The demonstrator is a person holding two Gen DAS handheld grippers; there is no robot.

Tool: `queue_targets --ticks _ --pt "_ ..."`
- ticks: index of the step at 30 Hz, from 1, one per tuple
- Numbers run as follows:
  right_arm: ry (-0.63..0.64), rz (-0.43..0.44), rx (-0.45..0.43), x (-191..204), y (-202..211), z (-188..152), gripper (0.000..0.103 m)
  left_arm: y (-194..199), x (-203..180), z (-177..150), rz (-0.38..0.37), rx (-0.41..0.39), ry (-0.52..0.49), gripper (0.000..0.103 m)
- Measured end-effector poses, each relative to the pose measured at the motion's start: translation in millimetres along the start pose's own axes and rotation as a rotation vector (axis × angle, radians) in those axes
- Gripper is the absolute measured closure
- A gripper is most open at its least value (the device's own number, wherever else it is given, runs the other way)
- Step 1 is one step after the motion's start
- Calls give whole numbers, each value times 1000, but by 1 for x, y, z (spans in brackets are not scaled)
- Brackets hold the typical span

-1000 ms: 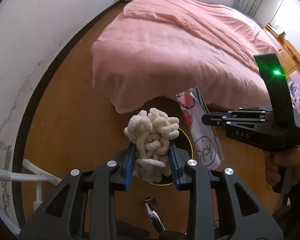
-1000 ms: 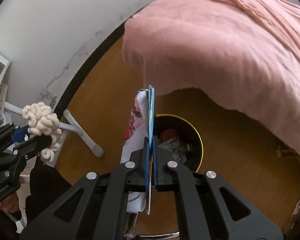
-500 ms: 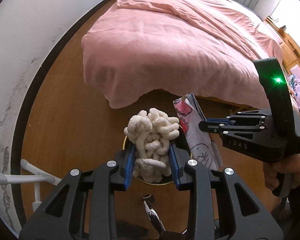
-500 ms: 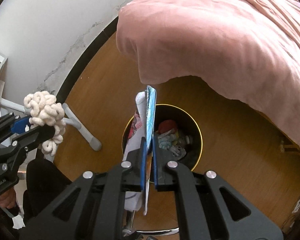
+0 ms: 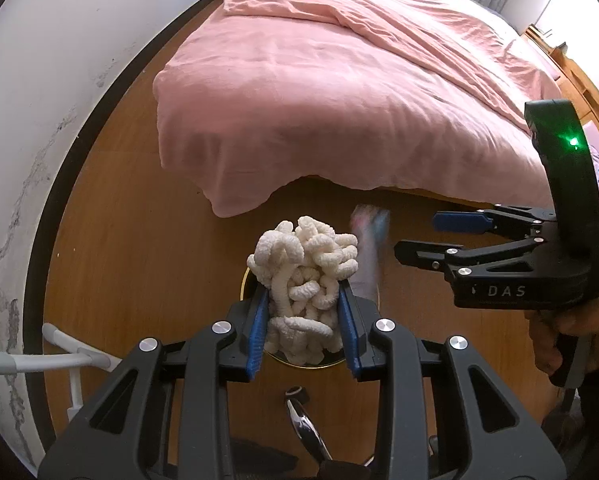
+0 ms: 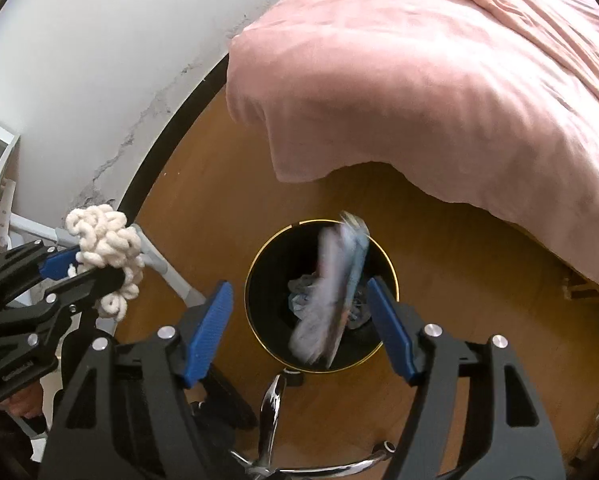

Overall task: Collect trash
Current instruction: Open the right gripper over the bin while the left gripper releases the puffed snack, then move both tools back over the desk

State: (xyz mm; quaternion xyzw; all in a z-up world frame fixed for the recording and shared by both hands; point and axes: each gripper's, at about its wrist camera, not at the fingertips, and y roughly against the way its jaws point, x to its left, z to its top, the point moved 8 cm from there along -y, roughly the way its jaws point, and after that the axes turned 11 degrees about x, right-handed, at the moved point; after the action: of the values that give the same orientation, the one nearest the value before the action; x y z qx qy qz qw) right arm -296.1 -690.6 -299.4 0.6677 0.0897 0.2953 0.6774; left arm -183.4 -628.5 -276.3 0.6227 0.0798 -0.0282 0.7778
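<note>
Wooden floor (image 6: 203,184) with black gold-rimmed bin (image 6: 267,320), pink-covered bed (image 5: 339,92) beside.

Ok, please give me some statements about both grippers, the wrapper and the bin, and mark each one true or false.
1. The right gripper is open. True.
2. The left gripper is empty. False: it is shut on the white foam clump.
3. The wrapper is blurred, loose above the black bin. True.
4. The bin is empty. False: crumpled trash lies inside.
5. The bed cover is blue. False: it is pink.
</note>
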Motion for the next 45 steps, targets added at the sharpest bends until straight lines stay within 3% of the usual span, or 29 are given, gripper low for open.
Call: queue_targets --ticks 8,11,12,13,17,19,24,27,30,35,39,41,45 --pt "-74 17 -65 -12 25 3 35 1 -16 -1 -21 6 -35 72" --pt "-84 20 -87 -15 38 4 35 4 -24 1 -32 4 -58 61" --pt "-87 20 -97 -15 43 4 35 6 -27 2 -32 1 -68 51" --pt "-89 18 -105 -15 48 4 35 9 -29 3 -26 -4 -80 45" --pt "-90 22 -133 -10 64 5 35 26 -33 6 5 -31 -102 43" --pt "-84 19 -149 -4 71 6 35 34 -32 8 8 -46 -106 36" --pt "-35 17 -159 25 88 4 35 71 -16 -1 34 -103 -84 36" --pt "38 6 -177 58 100 8 34 109 9 -18 132 -145 -41 31" --pt "122 10 -189 106 111 16 33 154 39 -41 217 -202 15 26" --pt "349 58 -218 232 120 24 29 244 112 -111 336 -316 207 16" --pt "549 124 -206 345 111 13 28 302 189 -200 449 -352 418 13" --pt "652 156 -188 401 104 0 28 323 234 -258 540 -328 534 13" --pt "864 203 -133 513 82 -39 28 350 298 -351 627 -284 728 13"
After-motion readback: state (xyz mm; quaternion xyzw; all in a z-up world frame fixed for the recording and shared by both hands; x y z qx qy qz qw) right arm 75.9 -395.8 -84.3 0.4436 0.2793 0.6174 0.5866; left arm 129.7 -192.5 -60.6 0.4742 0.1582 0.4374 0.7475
